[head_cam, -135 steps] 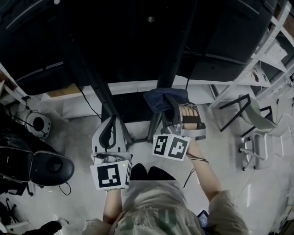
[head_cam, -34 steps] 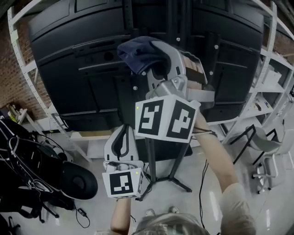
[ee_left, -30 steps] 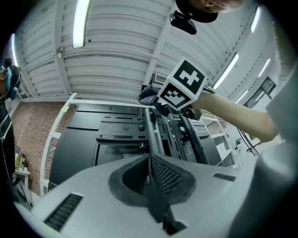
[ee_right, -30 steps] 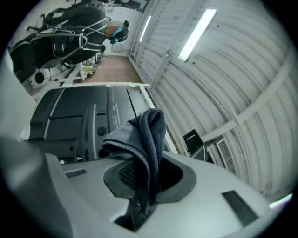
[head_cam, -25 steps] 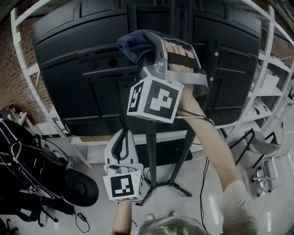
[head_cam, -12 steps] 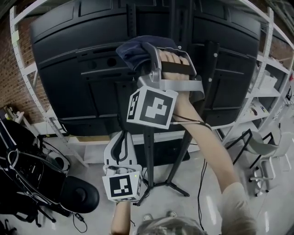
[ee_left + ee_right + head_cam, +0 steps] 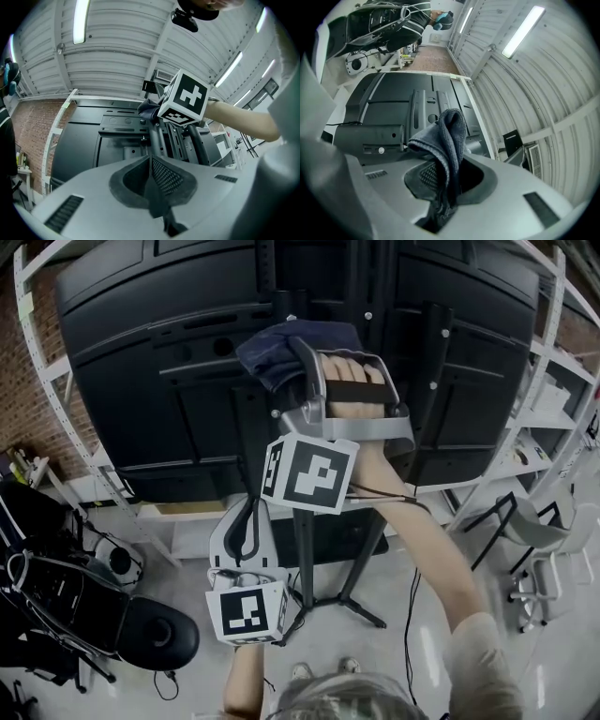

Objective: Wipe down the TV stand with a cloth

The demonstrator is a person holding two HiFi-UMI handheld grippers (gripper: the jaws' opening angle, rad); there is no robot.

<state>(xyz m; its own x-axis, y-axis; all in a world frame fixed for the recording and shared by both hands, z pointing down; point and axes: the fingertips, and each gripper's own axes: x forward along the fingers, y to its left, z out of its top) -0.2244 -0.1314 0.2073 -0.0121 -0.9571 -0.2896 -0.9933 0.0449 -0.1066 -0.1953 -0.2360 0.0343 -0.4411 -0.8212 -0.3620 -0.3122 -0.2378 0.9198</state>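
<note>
Two jaws of your right gripper (image 7: 443, 183) are clamped on a dark blue cloth (image 7: 445, 133). The fabric runs down into the gap between them, and a folded bunch of it stands out past the tips. Your right hand (image 7: 358, 395) holds that gripper raised high, with its marker cube (image 7: 307, 474) facing back toward you.

The cloth sits at the upper part of the TV stand (image 7: 309, 540), where the black uprights meet the mounting bracket (image 7: 119, 125) on the back of the television (image 7: 141, 362). Whether the fabric actually presses on the metal cannot be told from these views.

Your left gripper (image 7: 152, 180) has its jaws pressed together with nothing between them. It hangs low and near you, left of the right gripper and well apart from the cloth, its tips aimed up at the stand's post.

Farther out, the stand's splayed legs (image 7: 361, 607) rest on the pale floor (image 7: 441, 615). White shelving (image 7: 555, 381) runs along the right side, with a grey chair (image 7: 544, 545) in front of it. A brick wall (image 7: 17, 399) shows at the far left, and black gear with cables (image 7: 56, 601) lies on the floor at the near left.
</note>
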